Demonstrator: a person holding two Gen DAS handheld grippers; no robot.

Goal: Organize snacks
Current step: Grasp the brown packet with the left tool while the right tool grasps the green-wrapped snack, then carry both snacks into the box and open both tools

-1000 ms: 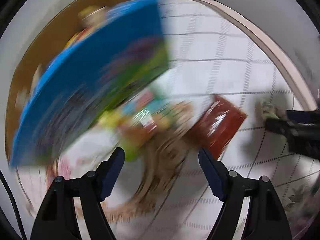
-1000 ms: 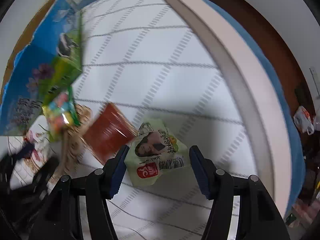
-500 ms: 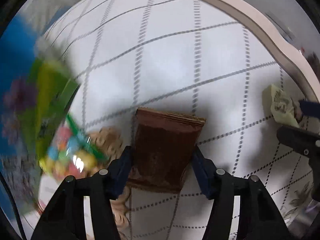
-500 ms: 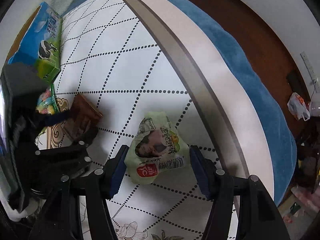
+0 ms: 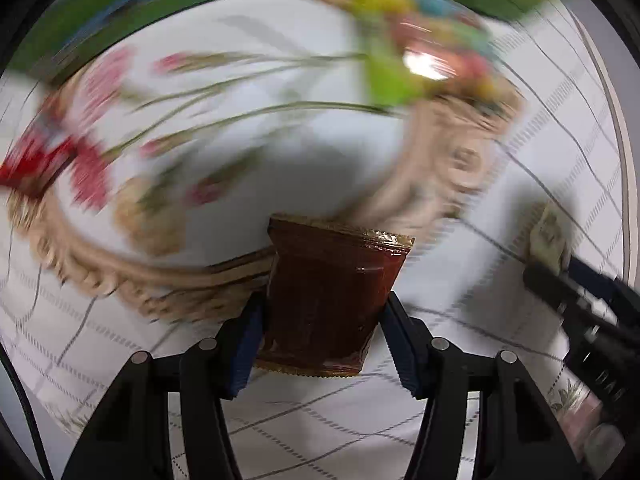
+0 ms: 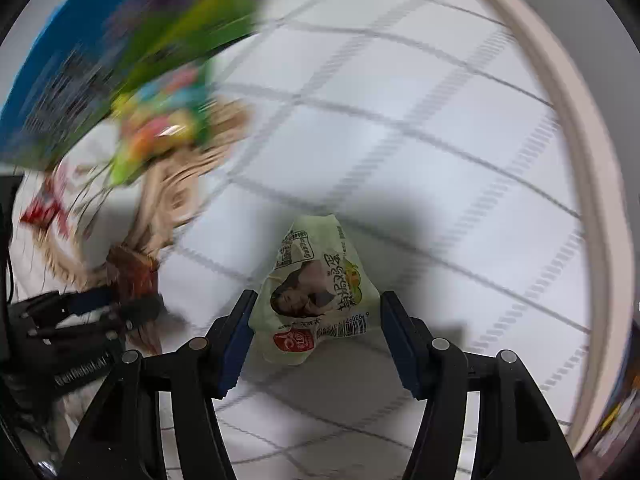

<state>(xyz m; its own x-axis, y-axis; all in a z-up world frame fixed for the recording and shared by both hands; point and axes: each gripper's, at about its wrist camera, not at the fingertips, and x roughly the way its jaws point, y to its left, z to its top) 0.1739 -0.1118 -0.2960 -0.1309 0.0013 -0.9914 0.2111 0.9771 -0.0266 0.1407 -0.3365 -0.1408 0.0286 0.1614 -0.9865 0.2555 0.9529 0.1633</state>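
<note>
My left gripper is shut on a dark red-brown snack packet and holds it above the tablecloth, at the woven rim of a flowered tray. My right gripper is shut on a pale green snack packet with a face printed on it, lifted off the cloth. The green packet also shows in the left wrist view, and the brown packet in the right wrist view. Both views are blurred by motion.
A colourful candy bag lies on the tray's far rim, a red packet on its left. A blue and green box stands behind the tray. The round table's pale edge curves at right.
My left gripper closed on the brown packet and lifted it toward the tray. My right gripper closed on the green packet and swung left with it toward the tray.
</note>
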